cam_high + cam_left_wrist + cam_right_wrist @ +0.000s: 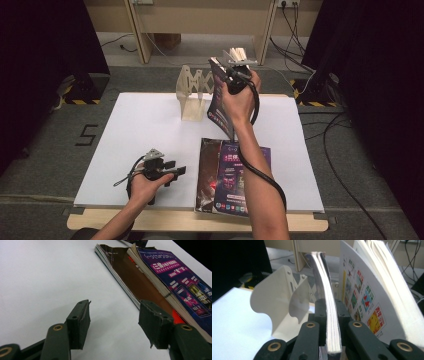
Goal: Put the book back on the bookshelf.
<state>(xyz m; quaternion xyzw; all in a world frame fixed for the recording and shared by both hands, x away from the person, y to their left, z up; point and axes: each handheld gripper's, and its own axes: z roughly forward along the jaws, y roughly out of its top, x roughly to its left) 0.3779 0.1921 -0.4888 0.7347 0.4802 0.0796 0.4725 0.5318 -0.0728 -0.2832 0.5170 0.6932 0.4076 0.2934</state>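
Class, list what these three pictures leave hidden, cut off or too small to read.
- High view: held book, cover text too small; partly behind the right hand.
- High view: brown book, half covered by the purple book.
- Right gripper view: rack, far side blocked by the held book.
- Left gripper view: purple book cut off at the right edge.

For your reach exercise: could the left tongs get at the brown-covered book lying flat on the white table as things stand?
Probably yes. The left tongs stand open and empty just beside the brown-covered book, with only bare white table between, though a purple-covered book overlaps its far side.
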